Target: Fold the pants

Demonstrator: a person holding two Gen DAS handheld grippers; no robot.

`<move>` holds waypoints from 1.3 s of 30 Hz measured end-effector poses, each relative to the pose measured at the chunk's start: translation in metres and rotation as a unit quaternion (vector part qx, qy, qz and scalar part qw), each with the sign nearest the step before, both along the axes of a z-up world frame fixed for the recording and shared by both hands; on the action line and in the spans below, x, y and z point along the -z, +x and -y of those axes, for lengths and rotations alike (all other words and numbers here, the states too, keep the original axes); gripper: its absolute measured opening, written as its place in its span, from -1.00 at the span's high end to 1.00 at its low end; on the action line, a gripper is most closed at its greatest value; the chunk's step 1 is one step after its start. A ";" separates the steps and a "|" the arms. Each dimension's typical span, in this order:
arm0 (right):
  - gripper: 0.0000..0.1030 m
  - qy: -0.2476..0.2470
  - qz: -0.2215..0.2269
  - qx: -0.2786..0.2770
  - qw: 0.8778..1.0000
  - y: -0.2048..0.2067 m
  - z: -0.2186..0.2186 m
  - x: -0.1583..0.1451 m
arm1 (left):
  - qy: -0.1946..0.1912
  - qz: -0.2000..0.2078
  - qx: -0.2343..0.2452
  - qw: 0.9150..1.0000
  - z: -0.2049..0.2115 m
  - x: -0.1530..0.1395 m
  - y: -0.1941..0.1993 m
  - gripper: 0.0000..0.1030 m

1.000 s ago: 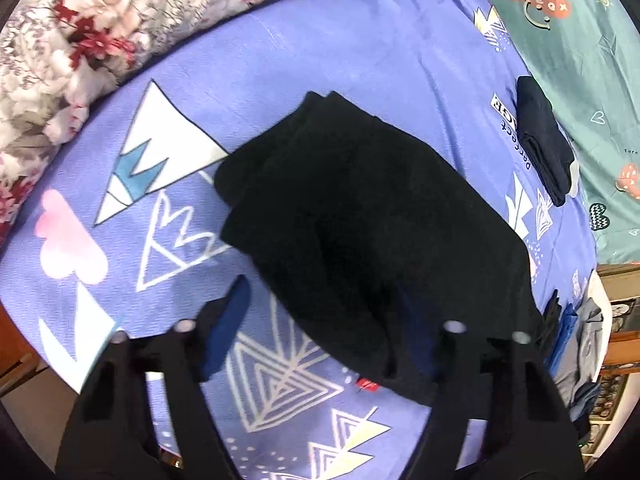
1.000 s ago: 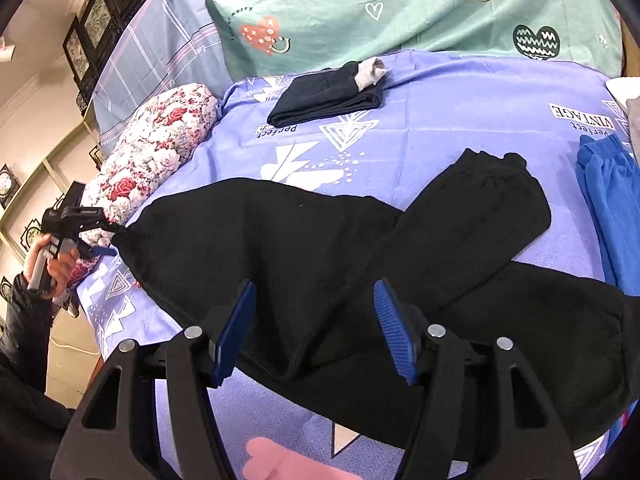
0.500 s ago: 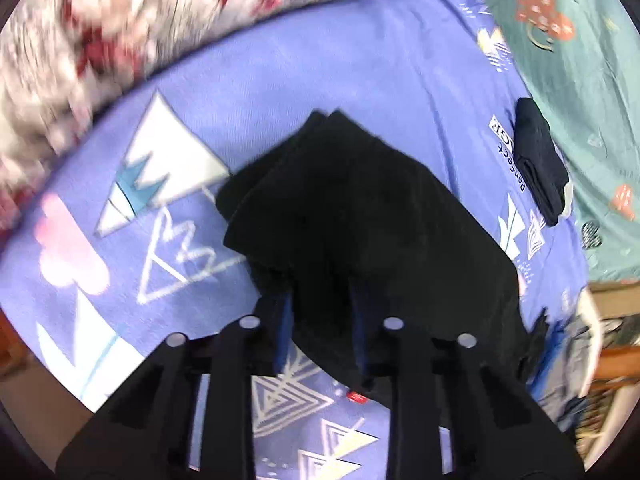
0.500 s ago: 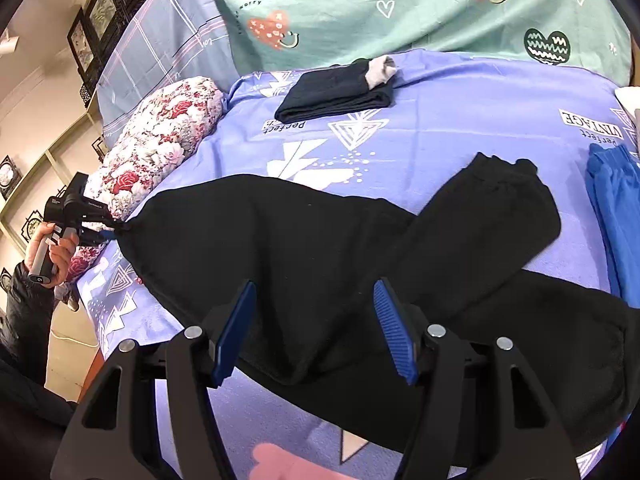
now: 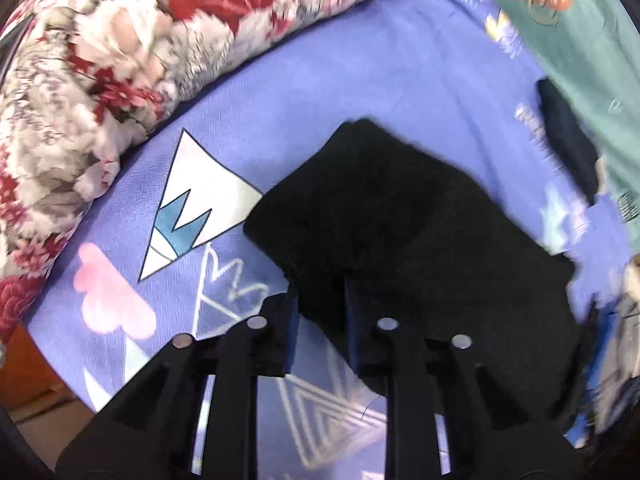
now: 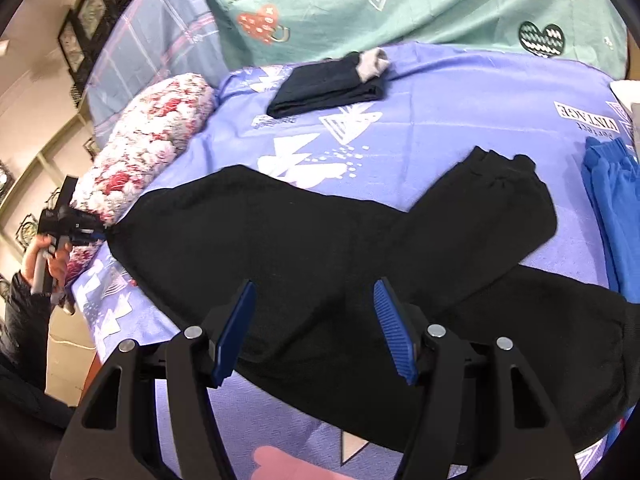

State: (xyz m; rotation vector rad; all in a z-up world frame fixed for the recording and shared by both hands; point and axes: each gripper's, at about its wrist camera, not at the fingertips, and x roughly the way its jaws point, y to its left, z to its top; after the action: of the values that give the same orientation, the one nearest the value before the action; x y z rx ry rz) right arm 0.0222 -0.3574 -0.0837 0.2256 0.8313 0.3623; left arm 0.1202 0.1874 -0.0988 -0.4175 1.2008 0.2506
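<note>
Left wrist view: black fabric pants [image 5: 400, 232] lie at frame centre on the purple patterned bedsheet [image 5: 320, 92].
Their edge is pinched by the slightly opening left gripper [image 5: 320, 312]; the right gripper [image 6: 316, 324] is held wide, empty.

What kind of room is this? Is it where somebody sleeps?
Most likely a bedroom. The black pants lie spread on a bed with a purple printed sheet, a flowery pillow roll sits at one side, and framed pictures hang on the wall.
</note>
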 end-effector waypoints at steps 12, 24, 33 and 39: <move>-0.61 -0.078 -0.074 0.134 0.985 0.098 0.038 -0.003 | 0.089 0.044 -0.008 0.995 0.003 -0.044 -0.019 -0.58; -0.39 -0.168 -0.175 0.180 0.953 0.200 0.027 0.055 | 0.044 0.072 0.116 0.990 0.101 -0.034 -0.018 -0.67; 0.93 -0.083 -0.133 0.219 0.963 0.154 0.087 0.010 | 0.046 0.016 0.165 0.985 0.142 0.006 -0.004 -0.69; 0.93 0.005 -0.016 0.235 0.972 0.054 0.131 -0.073 | 0.063 0.021 0.183 0.981 0.151 0.012 -0.004 -0.78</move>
State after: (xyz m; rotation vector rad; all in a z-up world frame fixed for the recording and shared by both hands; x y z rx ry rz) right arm 0.0761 -0.4889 -0.0107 0.4286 0.7811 -0.0830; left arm 0.1166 0.0369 -0.1105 -0.0854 1.1895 0.0000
